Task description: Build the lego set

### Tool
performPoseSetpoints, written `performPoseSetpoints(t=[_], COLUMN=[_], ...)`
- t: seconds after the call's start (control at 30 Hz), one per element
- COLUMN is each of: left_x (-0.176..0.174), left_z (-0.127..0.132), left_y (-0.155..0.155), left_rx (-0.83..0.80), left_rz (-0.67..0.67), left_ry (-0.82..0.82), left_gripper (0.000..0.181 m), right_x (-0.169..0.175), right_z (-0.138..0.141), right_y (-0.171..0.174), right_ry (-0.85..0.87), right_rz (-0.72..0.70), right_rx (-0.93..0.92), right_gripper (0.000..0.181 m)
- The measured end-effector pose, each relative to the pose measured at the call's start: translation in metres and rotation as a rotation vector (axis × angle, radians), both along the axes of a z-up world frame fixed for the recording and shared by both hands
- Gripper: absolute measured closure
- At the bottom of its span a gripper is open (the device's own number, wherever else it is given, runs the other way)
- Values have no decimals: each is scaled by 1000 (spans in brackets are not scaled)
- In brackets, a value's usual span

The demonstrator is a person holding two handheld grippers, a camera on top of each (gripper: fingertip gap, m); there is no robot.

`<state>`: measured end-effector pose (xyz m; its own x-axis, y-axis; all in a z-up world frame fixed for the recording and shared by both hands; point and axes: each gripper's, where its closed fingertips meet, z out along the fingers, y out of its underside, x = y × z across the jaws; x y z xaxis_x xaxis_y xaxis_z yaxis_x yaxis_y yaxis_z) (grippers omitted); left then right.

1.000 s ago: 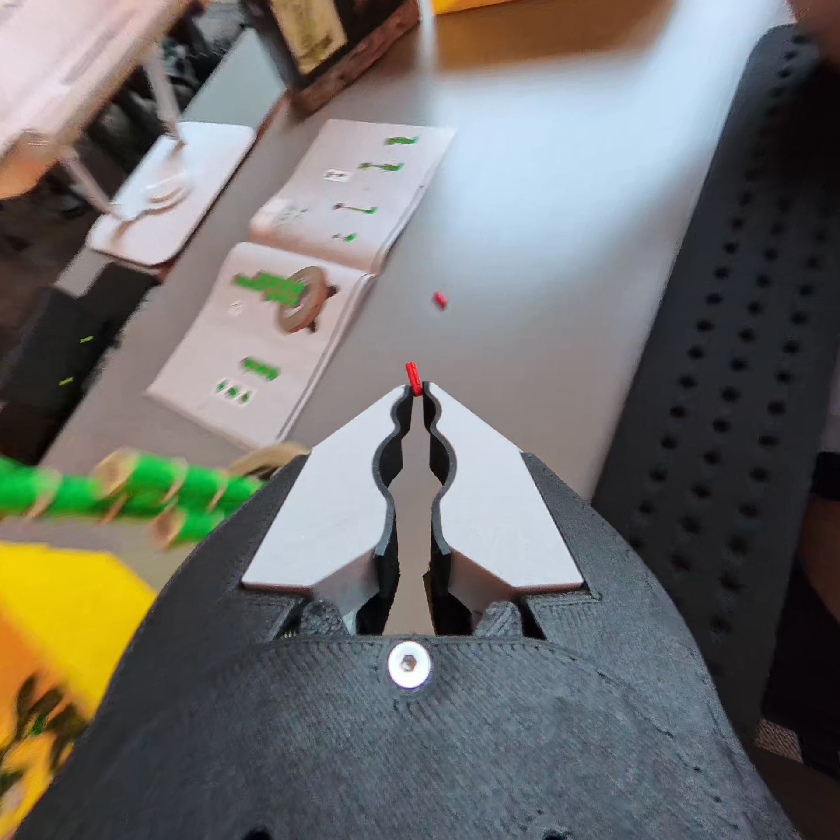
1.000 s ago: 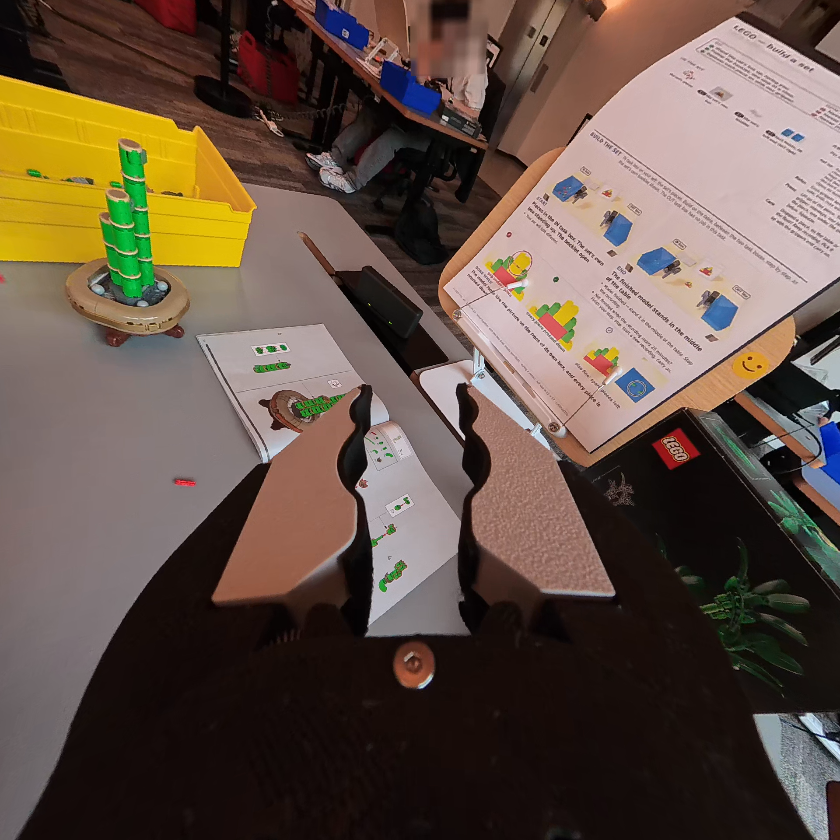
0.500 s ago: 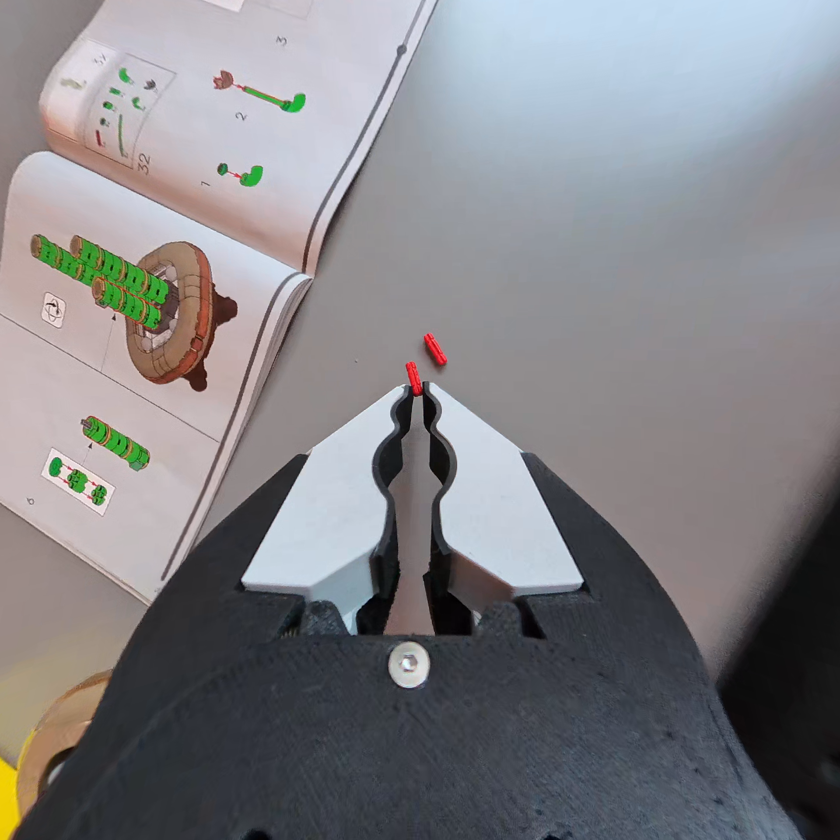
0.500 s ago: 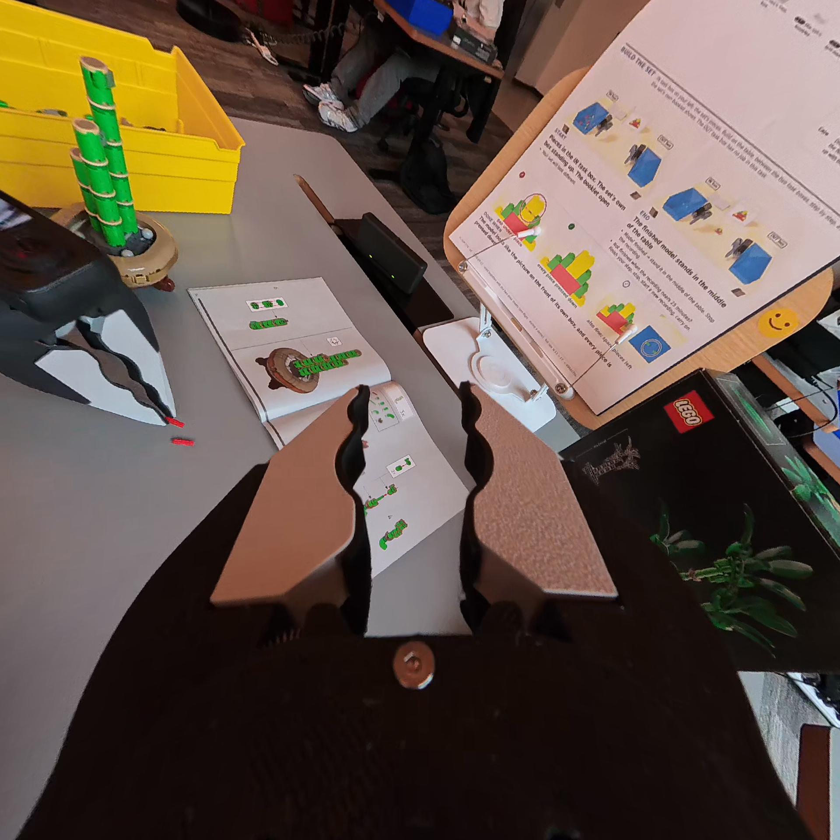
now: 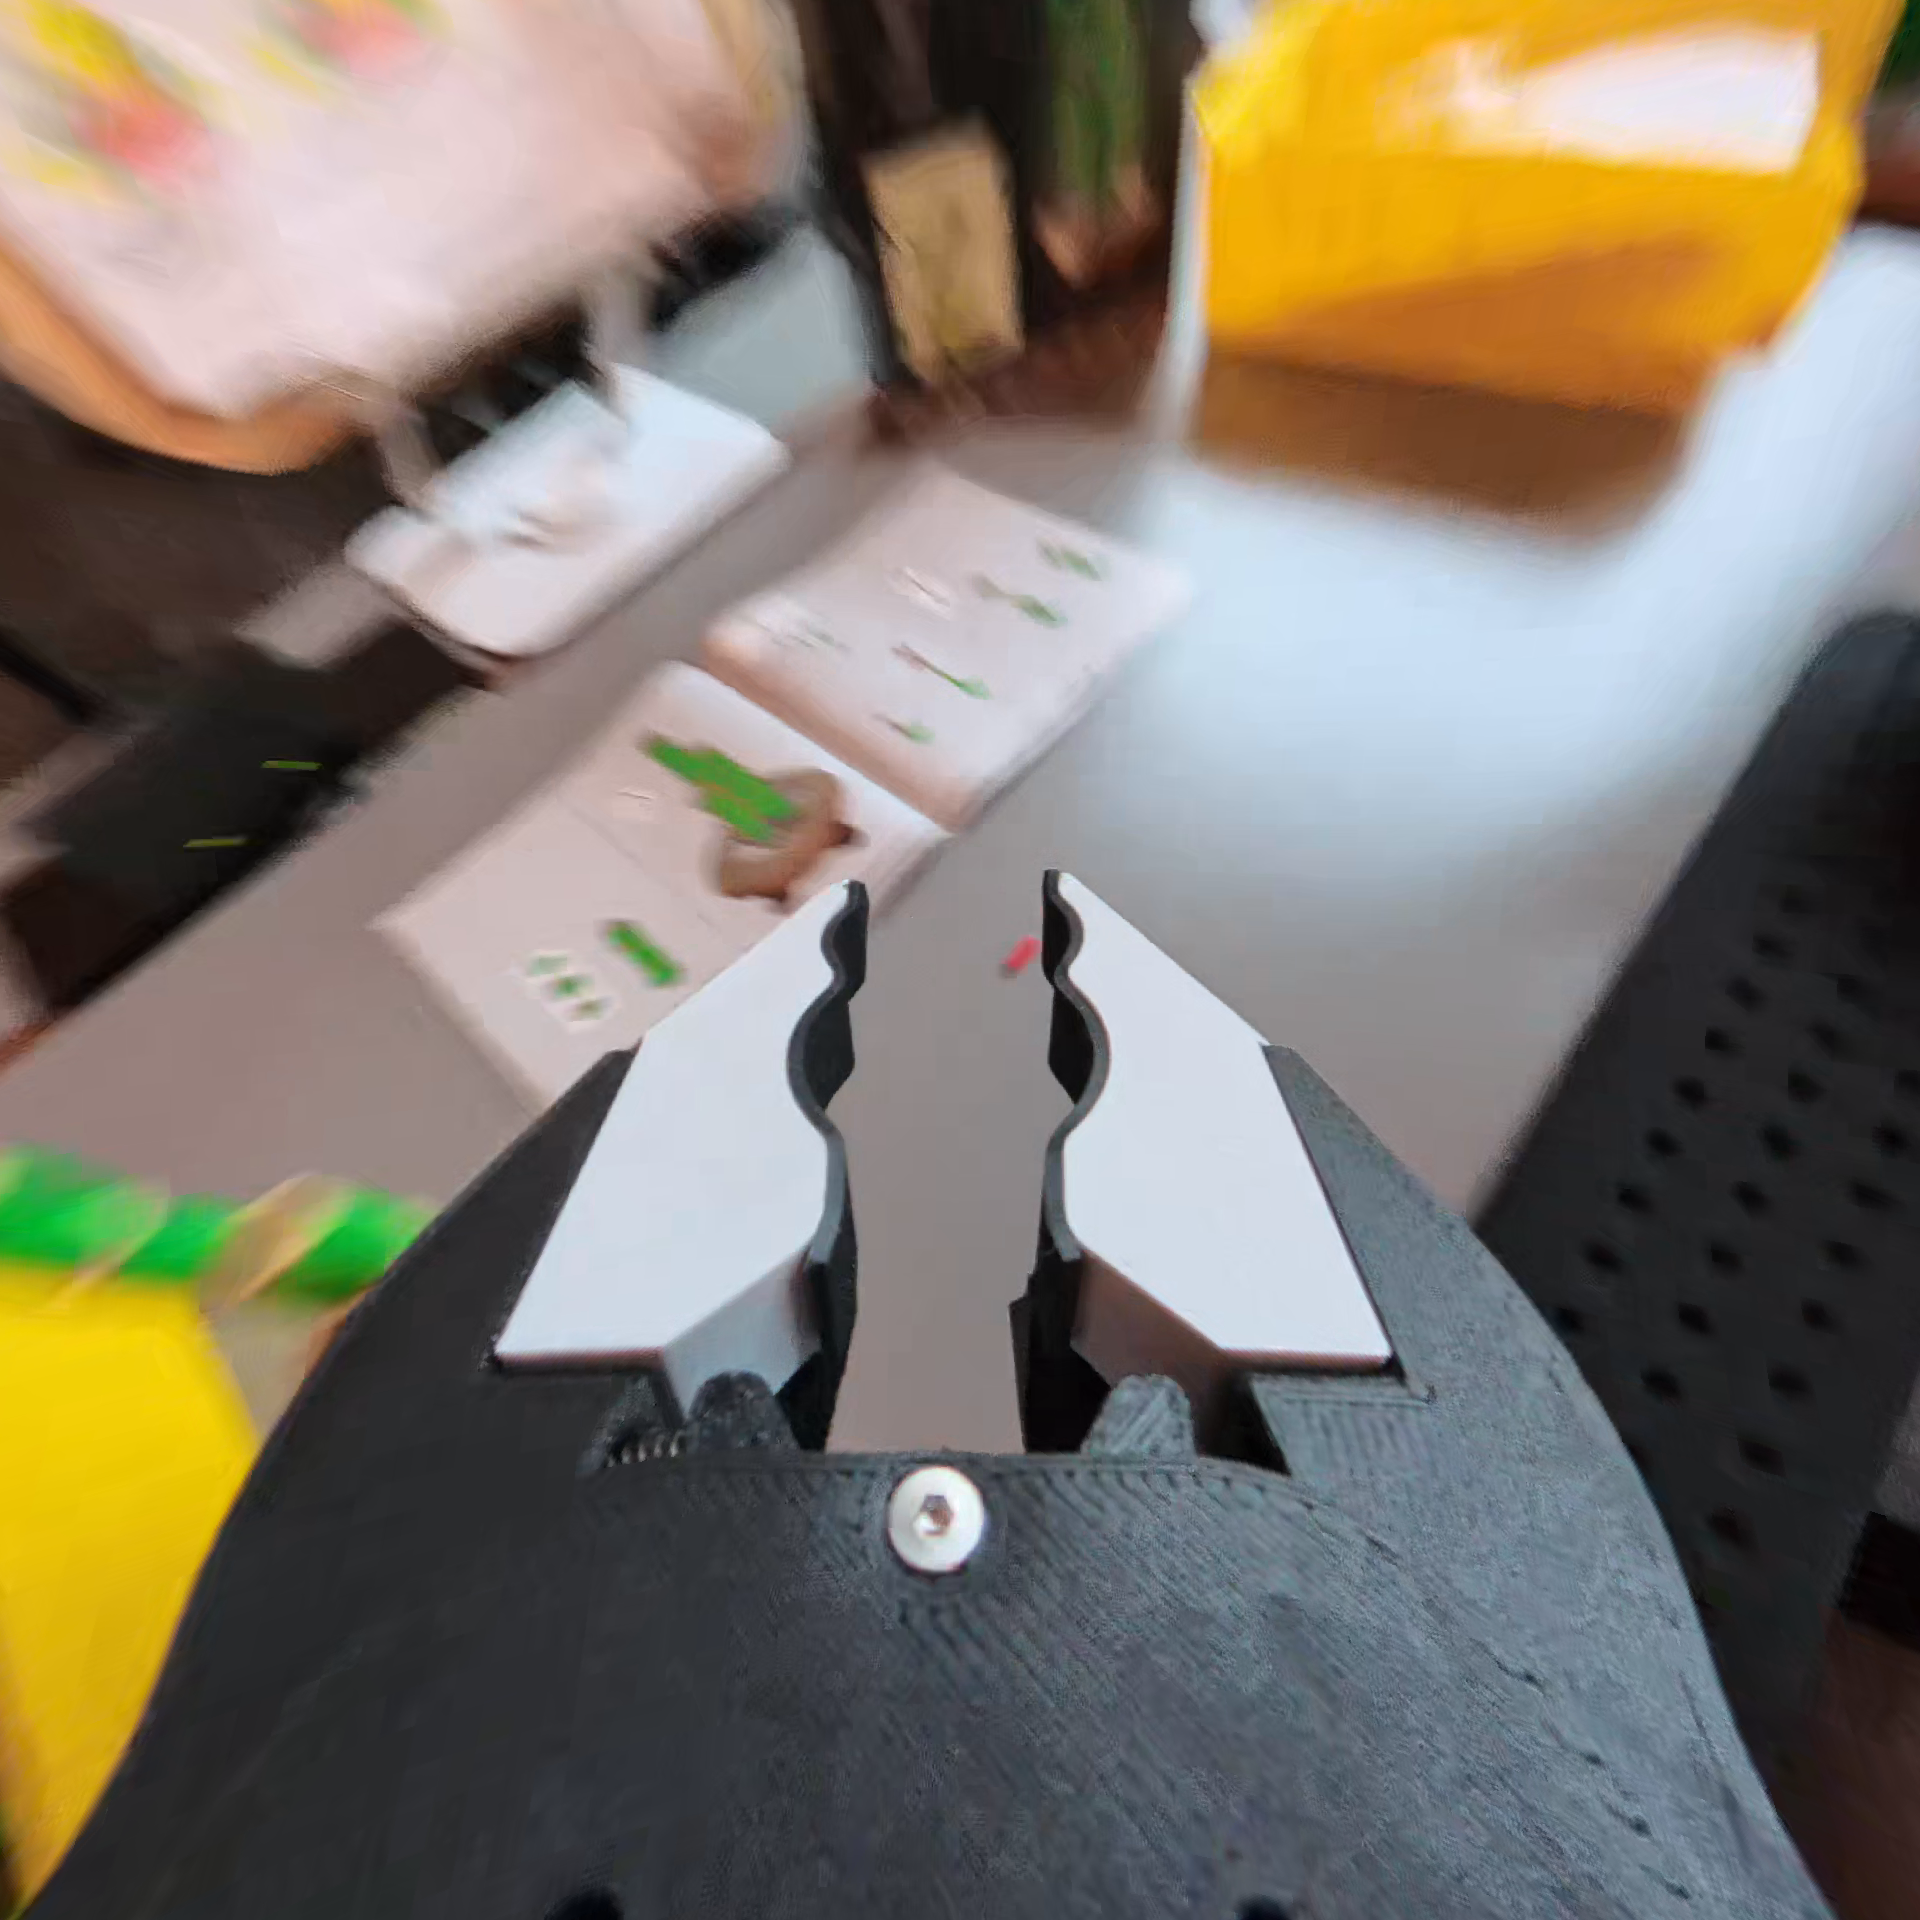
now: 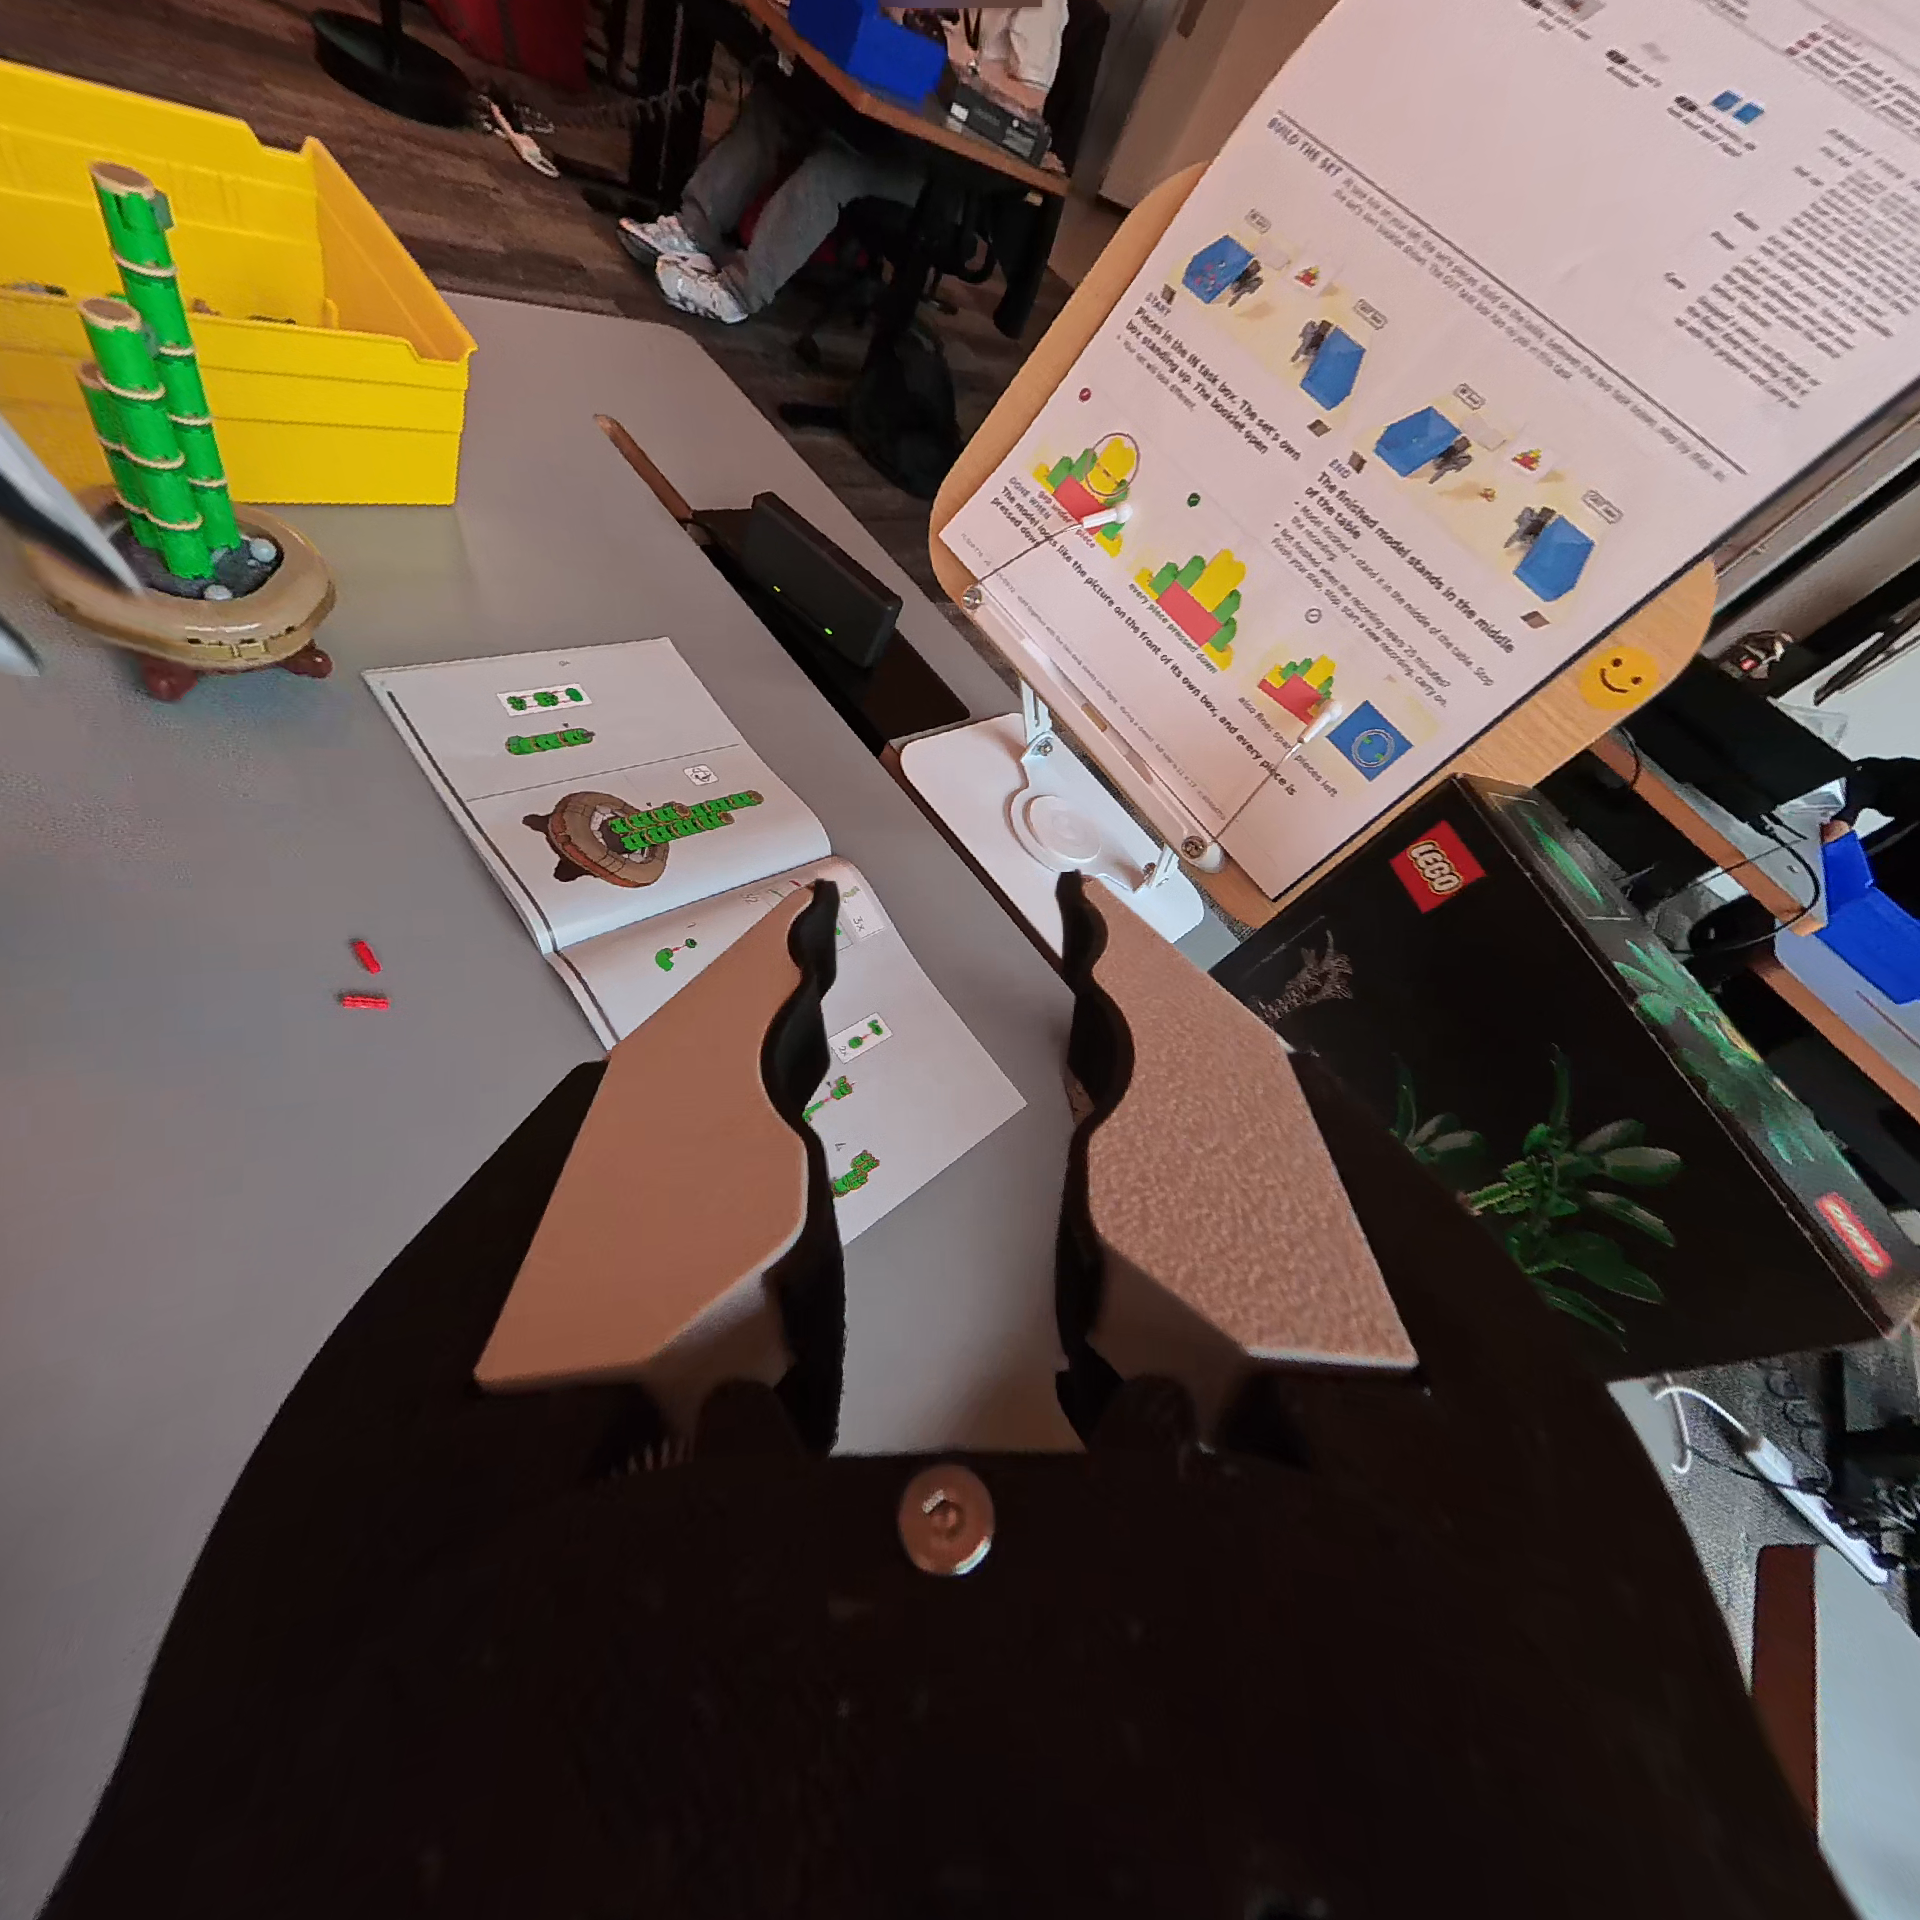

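Note:
Two small red pins (image 6: 363, 977) lie side by side on the grey table, left of the open instruction booklet (image 6: 665, 831). In the blurred left wrist view one red pin (image 5: 1020, 954) shows on the table between the fingertips, near the right one. My left gripper (image 5: 954, 896) is open and empty, raised above the table. My right gripper (image 6: 940, 899) is open and empty, over the booklet's near page. The bamboo model (image 6: 166, 457), green stalks in a tan round pot, stands at the far left; its blurred stalks (image 5: 197, 1236) show at the left of the left wrist view.
A yellow bin (image 6: 312, 343) sits behind the model. A white stand with an instruction sheet (image 6: 1455, 416) and the dark set box (image 6: 1558, 1091) are at the right table edge. A black perforated chair back (image 5: 1766, 1143) is right of the left gripper.
My left gripper has opened, let go of the red pin beside the other one, and lifted back away from the table. My right gripper has stayed open over the booklet.

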<state>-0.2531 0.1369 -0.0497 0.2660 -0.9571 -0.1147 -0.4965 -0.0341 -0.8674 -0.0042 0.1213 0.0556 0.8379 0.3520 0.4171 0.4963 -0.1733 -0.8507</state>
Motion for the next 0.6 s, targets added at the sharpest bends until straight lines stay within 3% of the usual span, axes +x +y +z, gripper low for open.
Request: performPoseSetpoints(t=[0.03, 0.13, 0.2, 0.37, 0.47, 0.6], left_x=[-29, -141, -197, -250, -256, -258], left_z=[29, 84, 88, 32, -2, -53], left_y=[10, 49, 63, 84, 96, 109], left_rx=[44, 189, 214, 62, 108, 39], left_rz=[94, 401, 442, 260, 151, 52], left_ry=[-98, -283, -275, 5, 155, 306], left_gripper=[145, 135, 144, 159, 164, 170], right_x=[3, 9, 9, -3, -9, -23], right_z=[2, 5, 6, -1, -7, -3], right_y=[-1, -3, -3, 2, 4, 7], right_ry=[7, 16, 32, 43, -14, 8], right_rz=[-4, -15, -10, 20, 20, 36], right_rx=[6, 17, 23, -5, -22, -24], right_gripper=[139, 139, 139, 140, 139, 140])
